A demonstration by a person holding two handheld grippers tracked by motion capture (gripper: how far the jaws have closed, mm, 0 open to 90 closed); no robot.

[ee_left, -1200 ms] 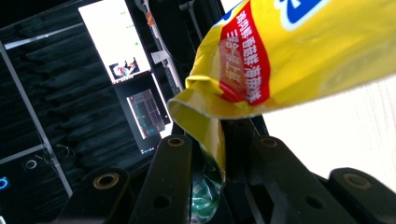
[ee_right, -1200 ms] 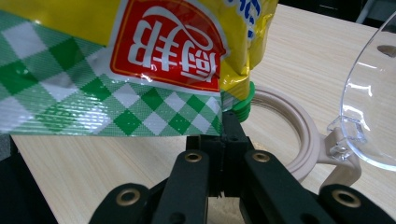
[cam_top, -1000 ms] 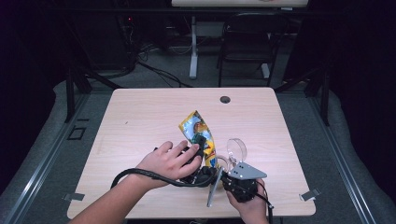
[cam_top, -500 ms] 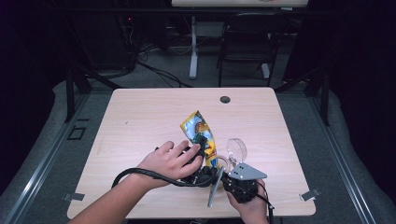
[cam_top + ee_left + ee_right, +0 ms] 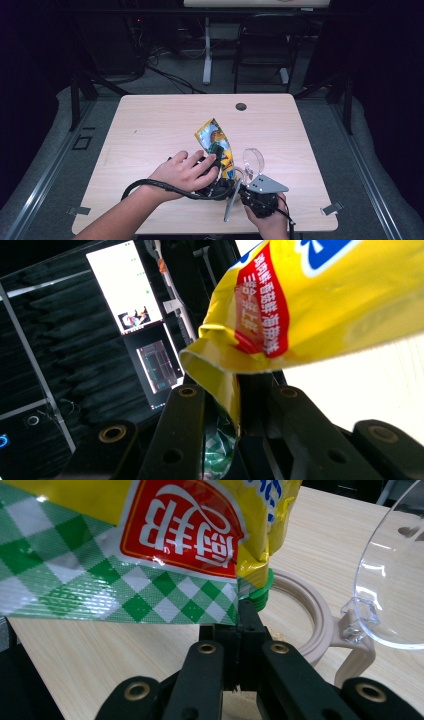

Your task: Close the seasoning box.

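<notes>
1. snack pouch is standing tilted over the near middle of the table, with both grippers holding it at its lower end.
2. right gripper is sitting nearest the table's front edge, its jaws pressed fully together and pinching the green-checked bottom seam of the pouch, just beside a green spout.
3. left gripper is working just behind it under the person's left hand, its jaws nearly closed and gripping a folded yellow edge of the pouch.
4. beige ring lid is lying flat on the wood just beyond the right gripper, with its clear round flap standing up.
5. small dark grommet is showing near the table's far edge, well apart from the hands.
</notes>
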